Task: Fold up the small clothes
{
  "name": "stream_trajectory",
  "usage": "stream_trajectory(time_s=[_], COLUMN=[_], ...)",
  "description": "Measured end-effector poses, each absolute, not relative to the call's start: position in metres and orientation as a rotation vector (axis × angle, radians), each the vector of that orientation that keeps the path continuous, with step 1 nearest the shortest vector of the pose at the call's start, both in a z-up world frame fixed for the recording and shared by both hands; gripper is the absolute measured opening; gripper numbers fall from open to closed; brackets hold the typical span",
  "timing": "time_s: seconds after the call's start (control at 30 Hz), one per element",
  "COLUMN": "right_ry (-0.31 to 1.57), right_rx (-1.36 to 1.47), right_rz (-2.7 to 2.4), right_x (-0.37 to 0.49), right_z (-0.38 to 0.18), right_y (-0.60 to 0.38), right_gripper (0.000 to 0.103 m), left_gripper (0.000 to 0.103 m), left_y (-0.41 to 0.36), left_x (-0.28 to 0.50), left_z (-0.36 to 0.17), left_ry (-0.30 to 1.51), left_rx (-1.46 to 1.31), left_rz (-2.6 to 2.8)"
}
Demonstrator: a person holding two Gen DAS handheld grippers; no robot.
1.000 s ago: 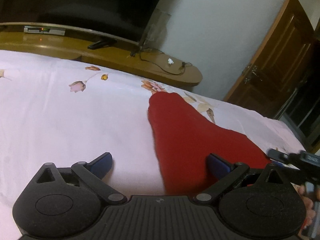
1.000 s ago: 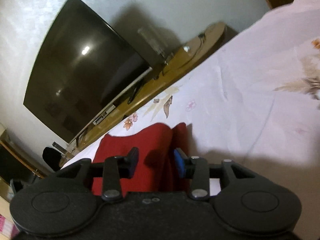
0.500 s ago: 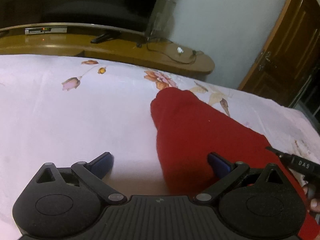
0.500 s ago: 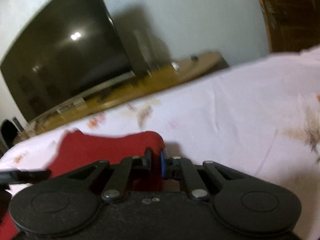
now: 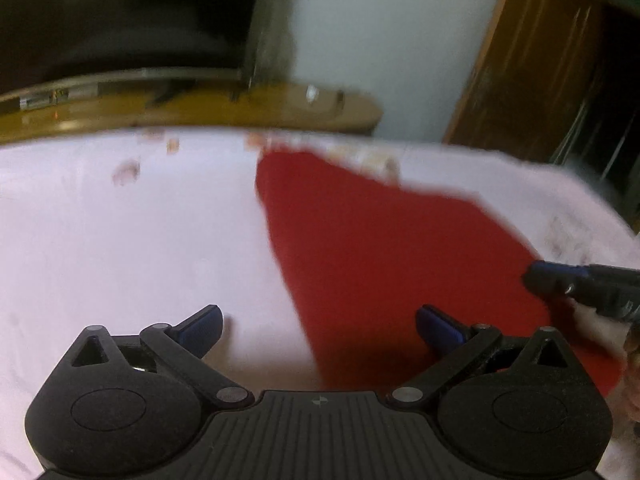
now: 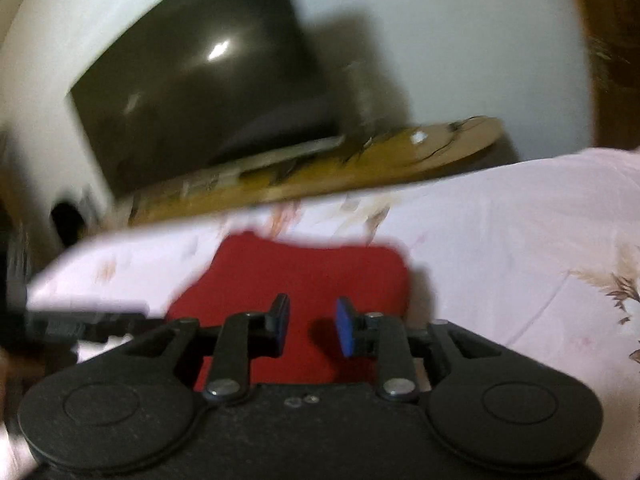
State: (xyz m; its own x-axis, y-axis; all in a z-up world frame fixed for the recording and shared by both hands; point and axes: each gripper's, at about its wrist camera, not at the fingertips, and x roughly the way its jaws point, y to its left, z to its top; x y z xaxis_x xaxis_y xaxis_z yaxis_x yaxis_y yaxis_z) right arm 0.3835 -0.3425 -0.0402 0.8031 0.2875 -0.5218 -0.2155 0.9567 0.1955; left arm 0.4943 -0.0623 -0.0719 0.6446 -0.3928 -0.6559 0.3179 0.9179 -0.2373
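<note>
A red garment [image 5: 384, 256] lies flat on the pale floral bedsheet [image 5: 120, 248]. It also shows in the right wrist view [image 6: 308, 276]. My left gripper [image 5: 318, 330] is wide open and empty, low over the sheet, with its right finger over the garment's near edge. My right gripper [image 6: 310, 326] is partly open and empty, just above the garment's near part. In the left wrist view the right gripper's tip [image 5: 560, 284] comes in from the right over the garment. Both views are blurred.
A wooden TV bench [image 5: 200, 106] with a dark television [image 5: 120, 16] stands past the bed's far edge. A brown wooden door [image 5: 532, 52] is at the right. The bedsheet [image 6: 520, 240] stretches to the right of the garment.
My right gripper closed half a second ago and has now opened partly, with its view swinging. The left gripper stayed wide open and shifted a little over the sheet.
</note>
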Motion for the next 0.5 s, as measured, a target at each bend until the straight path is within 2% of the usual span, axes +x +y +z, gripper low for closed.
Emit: stream_trajectory(time_s=[0.07, 0.1, 0.17, 0.3, 0.5], right_ry=[0.648, 0.635, 0.659, 0.612, 0.599], right_rx=[0.015, 0.066, 0.165, 0.123, -0.021], right_rz=[0.165, 0.165, 0.143, 0.149, 0.297], right_x=[0.388, 0.388, 0.389, 0.358, 0.318], right_z=[-0.063, -0.065, -0.060, -0.038, -0.039], right_y=[-0.337, -0.344, -0.357, -0.355, -0.308], right_gripper=[0.021, 0.021, 0.020, 0.027, 0.026], left_gripper=[0.103, 0.103, 0.103, 0.103, 0.103], left_y=[-0.054, -0.052, -0.051, -0.043, -0.058], left_x=[0.499, 0.498, 0.488, 0.453, 0.420], left_z=[-0.080, -0.079, -0.069, -0.052, -0.065], left_ry=[0.790, 0.793, 0.776, 0.735, 0.763], left_rx=[-0.190, -0.204, -0.173, -0.185, -0.140], left_rz=[-0.418, -0.414, -0.389, -0.442, -0.455])
